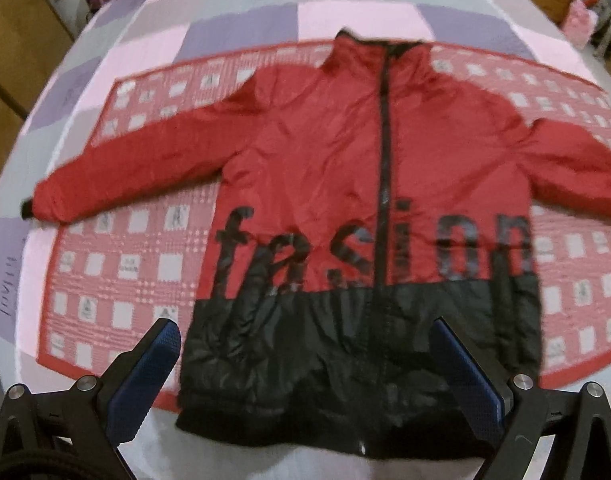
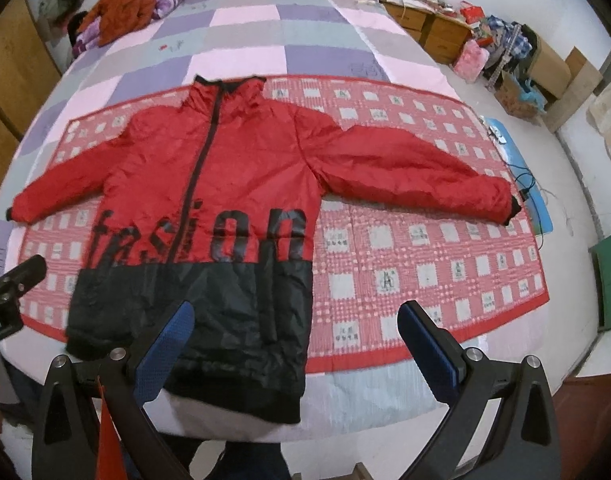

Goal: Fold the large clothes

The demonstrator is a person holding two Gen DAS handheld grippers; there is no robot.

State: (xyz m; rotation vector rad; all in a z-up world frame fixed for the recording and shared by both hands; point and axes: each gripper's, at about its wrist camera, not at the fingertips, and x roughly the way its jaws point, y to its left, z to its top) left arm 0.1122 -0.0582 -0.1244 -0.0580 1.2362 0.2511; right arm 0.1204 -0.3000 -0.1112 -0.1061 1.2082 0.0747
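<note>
Bed (image 2: 241, 20) under checked quilt, red mat on top. Jacket (image 2: 209, 208) flat, zipped, collar away from us, sleeves spread sideways. Left gripper (image 1: 305, 360) and right gripper (image 2: 295, 344) released, empty, at hem; we judge right nearer right sleeve (image 2: 417, 168).

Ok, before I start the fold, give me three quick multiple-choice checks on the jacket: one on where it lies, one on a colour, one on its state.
1. Where does the jacket lie?
A. On the red checked mat on the bed
B. On the floor
C. Over the wooden drawers

2. What colour is the jacket's bottom band?
A. White
B. Black
C. Purple

3. How are the sleeves?
A. Both folded across the chest
B. One tucked under
C. Both spread out to the sides

Answers:
1 A, the mat shows all around the jacket's body.
2 B, the band below the lettering is black in both views.
3 C, the right wrist view shows one sleeve and the other sleeve stretched outward. The left gripper and right gripper are open, holding nothing.
</note>
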